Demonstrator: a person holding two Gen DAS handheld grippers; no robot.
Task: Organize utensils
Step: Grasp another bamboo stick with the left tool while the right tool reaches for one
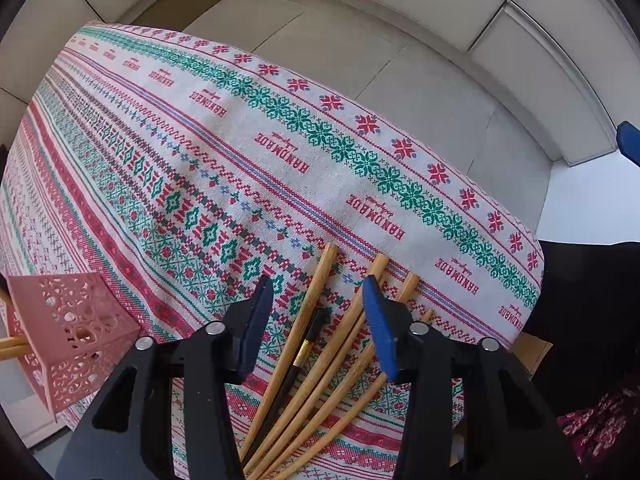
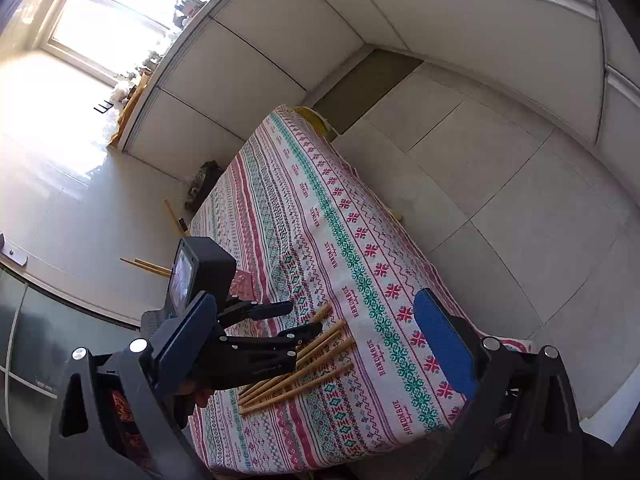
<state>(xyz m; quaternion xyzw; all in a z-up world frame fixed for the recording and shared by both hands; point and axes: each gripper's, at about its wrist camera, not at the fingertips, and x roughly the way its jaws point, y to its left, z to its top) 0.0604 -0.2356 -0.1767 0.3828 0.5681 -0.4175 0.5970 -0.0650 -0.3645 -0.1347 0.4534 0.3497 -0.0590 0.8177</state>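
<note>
On the patterned tablecloth [image 1: 248, 148], near the table's corner, lies a loose fan of bamboo chopsticks [image 1: 316, 344] with one dark stick [image 1: 298, 356] among them. They spread at their far tips and converge at the near ends, which suggests they were laid down as a bundle and not yet sorted.

The left gripper [image 1: 318, 320] points down over this fan, one blue pad on either side of the middle sticks. Its jaws stand at a moderate gap with several sticks between them; the pads do not appear to press on any stick, so I judge nothing is held yet. The straddling position fits a pick of one or two sticks from the bunch.

The right gripper [image 2: 320, 364] hangs back from the table, looking over it at an angle, its jaws wide and empty; it seems to be standing clear to leave room for the left.

A pink perforated holder [image 1: 76, 332] sits at the table's left edge, well apart from the fan, with chopstick ends [image 1: 14, 346] projecting from it. That is the likely destination.

Risk: closing on crossed sticks may lift several or scatter them.
</note>
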